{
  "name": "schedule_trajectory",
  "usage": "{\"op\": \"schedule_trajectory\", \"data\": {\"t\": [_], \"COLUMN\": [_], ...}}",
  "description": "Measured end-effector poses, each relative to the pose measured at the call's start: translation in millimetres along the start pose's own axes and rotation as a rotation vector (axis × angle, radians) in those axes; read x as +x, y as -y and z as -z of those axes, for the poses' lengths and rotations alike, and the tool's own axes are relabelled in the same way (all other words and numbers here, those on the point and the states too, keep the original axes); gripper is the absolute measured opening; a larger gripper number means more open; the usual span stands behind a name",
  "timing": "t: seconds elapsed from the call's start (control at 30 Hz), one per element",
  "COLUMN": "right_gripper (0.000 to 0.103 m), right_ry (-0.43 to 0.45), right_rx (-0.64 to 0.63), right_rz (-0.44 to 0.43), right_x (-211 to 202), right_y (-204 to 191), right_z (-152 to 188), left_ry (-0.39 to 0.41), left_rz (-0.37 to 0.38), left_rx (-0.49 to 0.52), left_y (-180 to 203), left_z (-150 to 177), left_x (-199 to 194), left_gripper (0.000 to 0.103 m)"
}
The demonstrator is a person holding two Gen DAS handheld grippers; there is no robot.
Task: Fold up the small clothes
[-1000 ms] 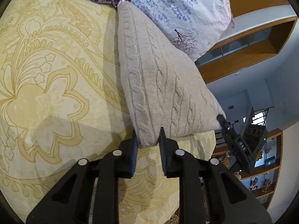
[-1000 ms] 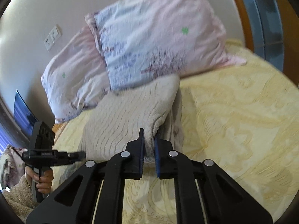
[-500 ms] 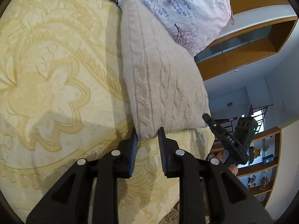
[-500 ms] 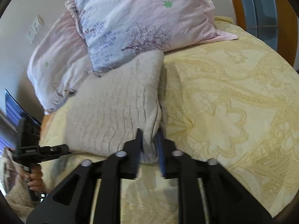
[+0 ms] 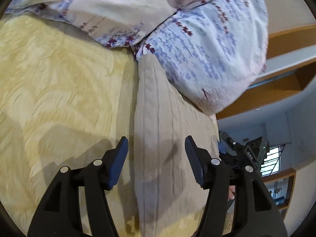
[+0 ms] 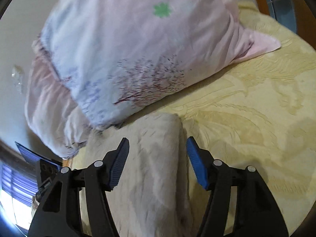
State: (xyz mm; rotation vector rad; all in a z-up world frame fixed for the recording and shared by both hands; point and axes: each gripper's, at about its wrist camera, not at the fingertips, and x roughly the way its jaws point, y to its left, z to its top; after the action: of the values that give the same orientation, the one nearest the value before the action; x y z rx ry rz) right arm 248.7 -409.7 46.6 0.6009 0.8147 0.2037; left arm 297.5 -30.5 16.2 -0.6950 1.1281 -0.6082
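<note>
A folded beige cable-knit sweater (image 5: 158, 118) lies on the yellow patterned bedspread (image 5: 59, 88), its far end against the pillows. My left gripper (image 5: 156, 144) hovers over its near part, jaws opening, blue pads (image 5: 118, 162) apart and touching nothing. In the right wrist view the same sweater (image 6: 156, 158) lies below my right gripper (image 6: 157, 145), whose jaws are also opening, with the cloth under the gap and not pinched. The right gripper's body (image 5: 246, 154) shows past the sweater's right edge in the left wrist view.
Two floral pillows (image 5: 207, 49) lean at the head of the bed (image 6: 138, 49). Bedspread (image 6: 246, 118) stretches wide beside the sweater. Wooden shelving (image 5: 282, 90) and a window lie beyond the bed's edge. A wall socket (image 6: 17, 77) sits behind the pillows.
Both grippers let go of the sweater's near edge, spread their jaws and moved forward over the garment toward the pillows. The sweater now lies flat on the bed.
</note>
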Motion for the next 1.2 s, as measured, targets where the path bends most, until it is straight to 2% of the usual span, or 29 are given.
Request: {"op": "schedule_trajectory", "data": {"t": [0.03,0.07,0.1,0.17,0.2,0.3,0.37,0.4,0.53,0.57,0.63,0.73,0.9,0.93,1.0,1.07,1.1,1.13,1.2], "right_gripper": [0.059,0.051,0.034,0.011,0.01,0.009,0.009,0.009,0.009,0.009,0.01,0.023,0.025,0.025,0.025,0.025,0.028,0.03,0.033], "right_ry": [-0.016,-0.022,-0.028,-0.013,0.012,0.165,0.213,0.203,0.056,0.037,0.053,0.096,0.168,0.155,0.11,0.045,0.029,0.036,0.02], "right_rx": [0.007,0.006,-0.001,-0.07,-0.102,-0.214,-0.228,-0.221,-0.161,-0.148,-0.136,-0.121,-0.227,-0.275,-0.329,-0.366,-0.363,-0.339,-0.266], "right_rz": [0.002,-0.008,-0.023,-0.049,-0.055,-0.047,0.006,0.034,0.196,0.199,0.18,0.164,0.121,0.09,0.084,0.179,0.218,0.22,0.182], "right_x": [10,14,17,17,12,-17,-26,-21,26,33,26,0,-39,-41,-31,-9,0,2,-1], "right_y": [1,1,0,-8,-13,-30,-31,-29,-7,-4,-4,-7,-25,-33,-42,-43,-41,-34,-26], "right_z": [-3,-4,-4,-1,0,5,3,0,-2,-1,-1,4,35,47,57,66,67,65,58], "left_ry": [-0.003,-0.006,-0.008,-0.005,-0.006,-0.006,-0.01,-0.012,-0.015,-0.011,-0.009,-0.011,-0.012,-0.015,-0.022,-0.018,-0.013,-0.006,0.009], "left_rz": [-0.007,-0.012,-0.014,-0.006,0.002,0.008,0.017,0.018,-0.002,-0.009,-0.019,-0.021,-0.045,-0.052,-0.073,-0.092,-0.104,-0.116,-0.145], "left_rx": [-0.004,-0.009,-0.014,-0.021,-0.023,-0.022,-0.018,-0.015,0.037,0.057,0.101,0.168,0.22,0.223,0.231,0.244,0.251,0.26,0.272], "left_y": [0,1,0,0,-1,-2,-2,-2,7,10,17,26,34,35,37,39,40,43,47], "left_z": [-4,-8,-12,-13,-14,-13,-11,-10,-5,-2,3,15,34,39,47,53,54,57,60], "left_x": [5,9,14,17,18,18,19,20,21,19,16,7,3,4,7,9,11,12,13], "left_gripper": [0.059,0.059,0.059,0.058,0.058,0.058,0.058,0.058,0.058,0.059,0.06,0.066,0.068,0.068,0.068,0.07,0.071,0.072,0.074]}}
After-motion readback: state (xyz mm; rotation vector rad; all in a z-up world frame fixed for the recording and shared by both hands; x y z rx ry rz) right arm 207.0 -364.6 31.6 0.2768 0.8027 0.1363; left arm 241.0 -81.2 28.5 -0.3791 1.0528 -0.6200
